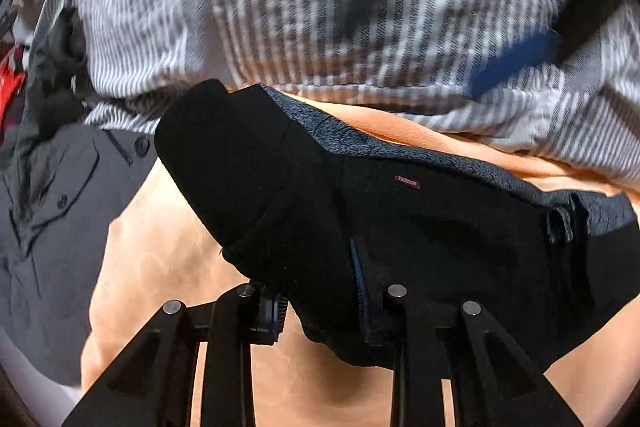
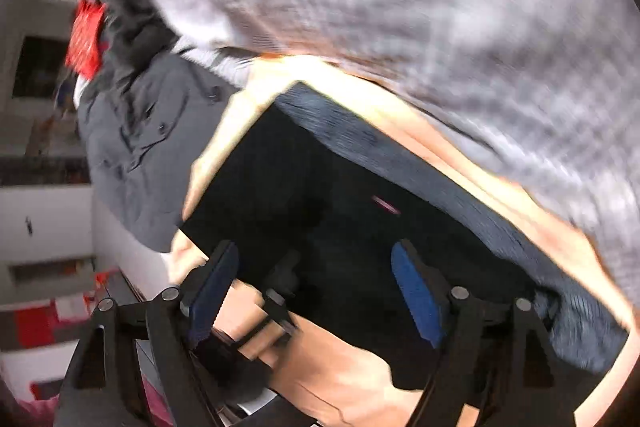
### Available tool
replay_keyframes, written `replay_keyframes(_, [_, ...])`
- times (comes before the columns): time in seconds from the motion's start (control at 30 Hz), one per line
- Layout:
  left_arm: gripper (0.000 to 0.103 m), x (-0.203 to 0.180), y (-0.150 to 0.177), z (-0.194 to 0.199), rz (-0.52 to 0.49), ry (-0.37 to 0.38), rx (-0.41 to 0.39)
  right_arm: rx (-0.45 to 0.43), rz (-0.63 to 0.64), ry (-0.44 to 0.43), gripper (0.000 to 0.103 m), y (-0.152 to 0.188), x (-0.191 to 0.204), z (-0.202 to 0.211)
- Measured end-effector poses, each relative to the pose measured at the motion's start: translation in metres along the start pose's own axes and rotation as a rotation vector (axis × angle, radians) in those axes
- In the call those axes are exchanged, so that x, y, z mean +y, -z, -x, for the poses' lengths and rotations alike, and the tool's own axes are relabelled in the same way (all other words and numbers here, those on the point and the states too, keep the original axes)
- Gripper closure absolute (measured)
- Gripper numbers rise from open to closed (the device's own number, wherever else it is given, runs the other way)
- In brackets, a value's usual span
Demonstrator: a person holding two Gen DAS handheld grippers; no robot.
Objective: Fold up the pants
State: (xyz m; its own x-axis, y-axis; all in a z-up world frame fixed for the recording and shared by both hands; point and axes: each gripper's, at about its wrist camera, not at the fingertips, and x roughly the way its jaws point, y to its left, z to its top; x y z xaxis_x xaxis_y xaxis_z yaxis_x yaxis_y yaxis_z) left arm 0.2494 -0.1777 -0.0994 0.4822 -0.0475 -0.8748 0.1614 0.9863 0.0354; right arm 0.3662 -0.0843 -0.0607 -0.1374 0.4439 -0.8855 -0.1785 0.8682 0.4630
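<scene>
Pants: we see black pants (image 1: 360,211), folded into a thick bundle with a grey fleecy lining showing along the far edge and a small pink label on the top face; they lie on an orange sheet, right at the tips of both tongs.
Left tongs: our left tongs (image 1: 320,301) are clamped on the near edge of the pants; the cloth bulges over the two fingers, and one blue ribbed pad (image 1: 358,275) shows pressed against it.
Right tongs: our right tongs (image 2: 316,291) stand wide apart with their blue pads (image 2: 416,295) bare; the dark pants fill the view beyond the gap, and we see no pad pressing on them.
Other tool: in the left wrist view, a blurred black arm with a blue pad crosses the upper right.
Around: a grey buttoned garment (image 1: 60,211) lies crumpled just left of the pants; a grey-and-white striped cloth (image 1: 320,7) is heaped beyond them, overlapping the sheet's far edge; something red (image 1: 12,87) shows at the far left.
Surface: the orange sheet (image 1: 168,259) is creased and covers whatever carries the clothes; we cannot tell what lies under it.
Room: the right wrist view is smeared; white shelving (image 2: 36,131) with red items stands off to its left.
</scene>
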Motion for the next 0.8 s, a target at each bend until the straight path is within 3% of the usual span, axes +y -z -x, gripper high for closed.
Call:
replay_keyframes(0.2, [0.074,-0.012,0.000,0.004,-0.097,-0.040,-0.023,0.157,0.085,-0.035,0.020,-0.040,0.044,-0.040])
replay_keyframes(0.37, [0.074,-0.026,-0.004,0.010,-0.153,-0.060,-0.043,0.330,0.167,0.070,0.020,-0.047,0.064,-0.084])
replay_keyframes(0.43, [0.074,-0.028,-0.005,0.011,-0.159,-0.065,-0.042,0.358,0.177,0.107,0.027,-0.045,0.064,-0.094])
replay_keyframes(0.47, [0.074,-0.028,-0.006,0.011,-0.154,-0.063,-0.033,0.359,0.168,0.106,0.056,-0.042,0.059,-0.094])
replay_keyframes(0.5, [0.074,-0.027,-0.005,0.011,-0.146,-0.056,-0.023,0.351,0.141,0.101,0.078,-0.041,0.053,-0.093])
replay_keyframes(0.6, [0.074,-0.034,-0.005,0.018,-0.167,-0.047,-0.036,0.290,0.117,0.088,0.086,-0.034,0.039,-0.080])
replay_keyframes(0.8, [0.074,-0.067,-0.015,0.051,-0.241,-0.016,-0.092,0.120,0.071,-0.037,0.087,-0.002,0.006,-0.027])
